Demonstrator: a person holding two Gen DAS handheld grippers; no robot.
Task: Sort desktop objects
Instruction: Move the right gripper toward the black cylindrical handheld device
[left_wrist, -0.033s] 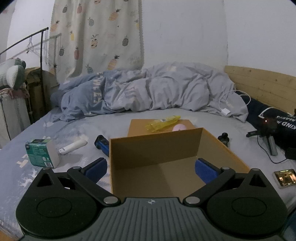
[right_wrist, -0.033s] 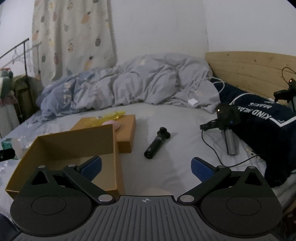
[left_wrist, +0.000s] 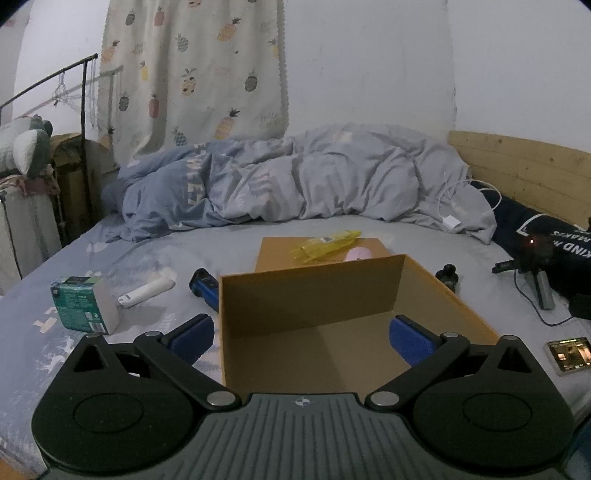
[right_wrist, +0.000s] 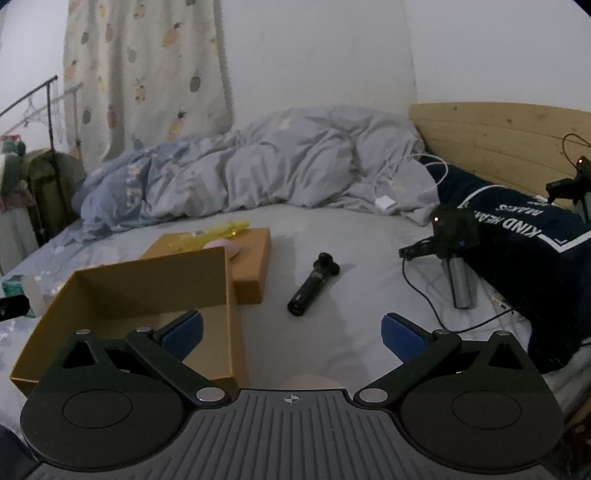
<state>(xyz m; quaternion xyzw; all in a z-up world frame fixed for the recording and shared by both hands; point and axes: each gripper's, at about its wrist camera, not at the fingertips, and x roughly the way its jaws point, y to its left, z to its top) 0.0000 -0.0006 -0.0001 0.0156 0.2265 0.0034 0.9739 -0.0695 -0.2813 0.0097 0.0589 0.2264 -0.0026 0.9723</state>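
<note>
Both the left claw and right claw gape empty. A rigid open cardboard box sits on the soft bed; a black cylindrical shaver lies beside it.

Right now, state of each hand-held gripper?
Left hand-held gripper: open, holding nothing, over the open brown cardboard box.
Right hand-held gripper: open, holding nothing.

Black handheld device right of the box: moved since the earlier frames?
No. In the right wrist view the black handheld device lies at the same spot and angle beside the closed cardboard box.
</note>
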